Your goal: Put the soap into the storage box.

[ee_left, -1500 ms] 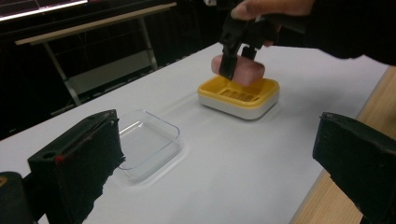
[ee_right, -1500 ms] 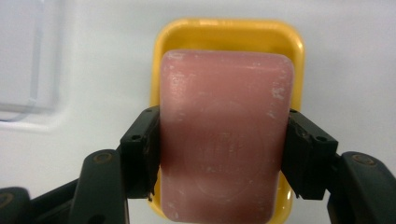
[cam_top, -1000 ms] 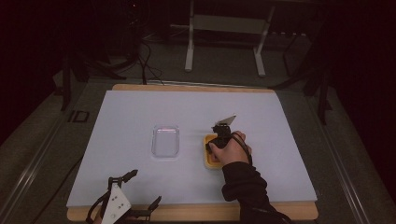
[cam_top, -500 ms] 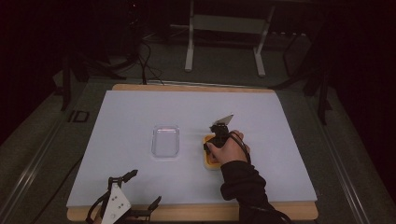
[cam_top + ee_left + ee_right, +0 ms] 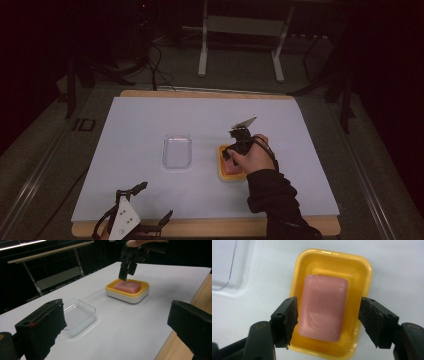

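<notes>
A pink bar of soap (image 5: 323,308) lies in a yellow soap dish (image 5: 359,270) on the white table cover. My right gripper (image 5: 328,305) hangs straight above it, pointing down. Its jaws have just been opening and stand open to either side of the soap without touching it. In the high view the hand and right gripper (image 5: 235,150) cover part of the yellow dish (image 5: 223,172). The left gripper view has the right gripper (image 5: 126,272) just over the soap (image 5: 127,287). My left gripper (image 5: 155,201) rests open at the table's near left edge, nothing between its jaws.
A clear plastic tray (image 5: 177,151) sits empty to the left of the yellow dish. The wooden table edge (image 5: 210,227) runs along the near side. A metal stand (image 5: 240,30) and cables are on the dark floor beyond the table.
The right hand has lifted a little above the soap dish. The left gripper has stayed where it was.
</notes>
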Demonstrator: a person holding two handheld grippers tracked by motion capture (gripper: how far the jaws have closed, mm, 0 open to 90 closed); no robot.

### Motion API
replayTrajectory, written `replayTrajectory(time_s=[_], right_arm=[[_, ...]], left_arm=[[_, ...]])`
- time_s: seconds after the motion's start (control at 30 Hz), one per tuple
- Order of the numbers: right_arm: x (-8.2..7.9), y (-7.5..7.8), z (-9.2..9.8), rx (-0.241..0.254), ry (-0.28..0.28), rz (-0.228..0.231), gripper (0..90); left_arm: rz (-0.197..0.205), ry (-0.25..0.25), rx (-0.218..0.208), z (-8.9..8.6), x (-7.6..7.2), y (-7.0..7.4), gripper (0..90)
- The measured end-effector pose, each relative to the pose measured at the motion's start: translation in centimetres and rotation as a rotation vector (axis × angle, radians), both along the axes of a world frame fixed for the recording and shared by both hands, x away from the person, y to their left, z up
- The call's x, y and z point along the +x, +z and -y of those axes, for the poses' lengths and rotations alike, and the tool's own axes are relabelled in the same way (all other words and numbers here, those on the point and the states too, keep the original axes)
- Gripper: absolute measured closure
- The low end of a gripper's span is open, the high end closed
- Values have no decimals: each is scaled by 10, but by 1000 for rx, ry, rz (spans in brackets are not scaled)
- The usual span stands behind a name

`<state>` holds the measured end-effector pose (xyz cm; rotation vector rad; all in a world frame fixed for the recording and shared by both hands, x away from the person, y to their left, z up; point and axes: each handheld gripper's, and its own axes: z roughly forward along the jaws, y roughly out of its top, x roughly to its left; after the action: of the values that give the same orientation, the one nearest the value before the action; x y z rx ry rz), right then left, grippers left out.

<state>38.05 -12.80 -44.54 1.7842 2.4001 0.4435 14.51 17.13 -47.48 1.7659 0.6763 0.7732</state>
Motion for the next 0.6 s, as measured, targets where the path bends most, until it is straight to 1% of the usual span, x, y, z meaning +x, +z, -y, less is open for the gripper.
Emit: replayTrajectory(time_s=[0.07, 0.1, 0.13, 0.2, 0.27, 0.3, 0.37, 0.4, 0.43, 0.5, 0.53, 0.57, 0.6], right_arm=[[-2, 2, 6, 16, 35, 14, 300], [-3, 3, 11, 33, 58, 16, 289], [-3, 3, 14, 36, 70, 20, 294], [-5, 3, 21, 30, 133, 59, 294], [-7, 3, 29, 65, 187, 78, 290], [-9, 2, 34, 81, 239, 111, 271], [-12, 2, 40, 87, 270, 133, 271], [-13, 1, 43, 81, 303, 164, 271], [-15, 1, 47, 90, 325, 186, 270], [-18, 0, 55, 130, 341, 207, 270], [-21, 0, 60, 144, 356, 218, 270], [-22, 0, 63, 151, 360, 222, 270], [-24, 0, 67, 160, 362, 237, 270]], left_arm=[[-1, 1, -1, 0, 0, 0, 19], [-2, 1, -1, 0, 0, 0, 19], [-2, 1, -2, 0, 0, 0, 19], [-2, 1, 1, 0, 0, 0, 19], [-4, 2, 4, 1, 1, 0, 19], [-4, 3, 3, 1, 1, -1, 19], [-4, 3, 4, 1, 1, -1, 19], [-3, 4, 4, 1, 1, -1, 19], [-3, 4, 4, 1, 1, -1, 19], [-5, 4, 3, 1, 1, -1, 19], [-5, 5, 4, 1, 1, -1, 19], [-5, 5, 4, 1, 1, -1, 19], [-6, 4, 5, 1, 1, -1, 19]])
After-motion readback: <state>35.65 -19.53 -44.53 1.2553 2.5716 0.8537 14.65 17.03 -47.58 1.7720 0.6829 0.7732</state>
